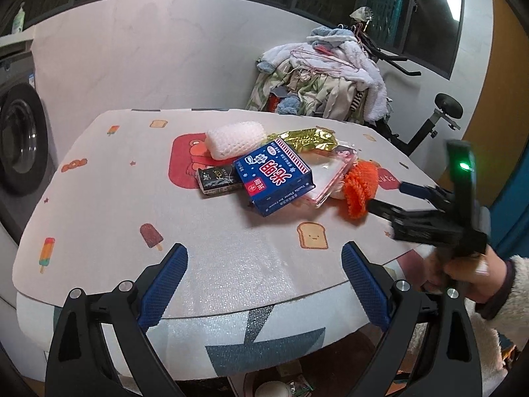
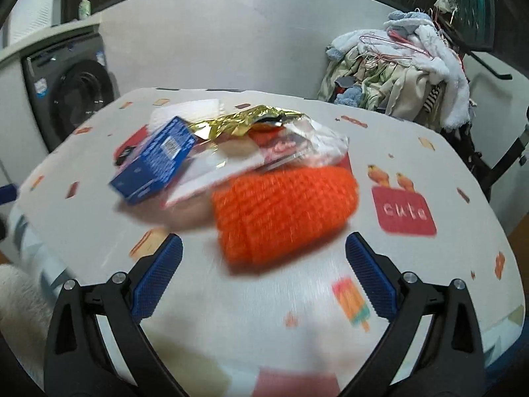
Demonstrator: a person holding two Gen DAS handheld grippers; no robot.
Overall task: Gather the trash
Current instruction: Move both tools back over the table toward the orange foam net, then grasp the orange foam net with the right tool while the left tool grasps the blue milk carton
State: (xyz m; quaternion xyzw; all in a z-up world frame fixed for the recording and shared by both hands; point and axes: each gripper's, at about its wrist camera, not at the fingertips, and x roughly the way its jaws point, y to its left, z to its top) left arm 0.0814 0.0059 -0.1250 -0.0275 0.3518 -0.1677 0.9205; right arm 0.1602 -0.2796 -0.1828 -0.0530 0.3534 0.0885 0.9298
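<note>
Trash (image 1: 274, 175) sits heaped mid-table (image 1: 231, 264), nothing collected yet by my reckoning. My left gripper (image 1: 264, 284) and right gripper (image 2: 263, 276) both gape empty, the right nearing the orange netting (image 2: 284, 208).

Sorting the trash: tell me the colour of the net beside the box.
Bright orange net, clearest in the right wrist view.

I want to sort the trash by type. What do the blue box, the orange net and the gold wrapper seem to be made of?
Blue box: probably printed cardboard, with sharp folded edges and a slightly glossy face.
Orange net: likely soft plastic foam mesh, with an open woven look.
Gold wrapper: apparently metallised foil, crinkled and mirror-shiny.
</note>
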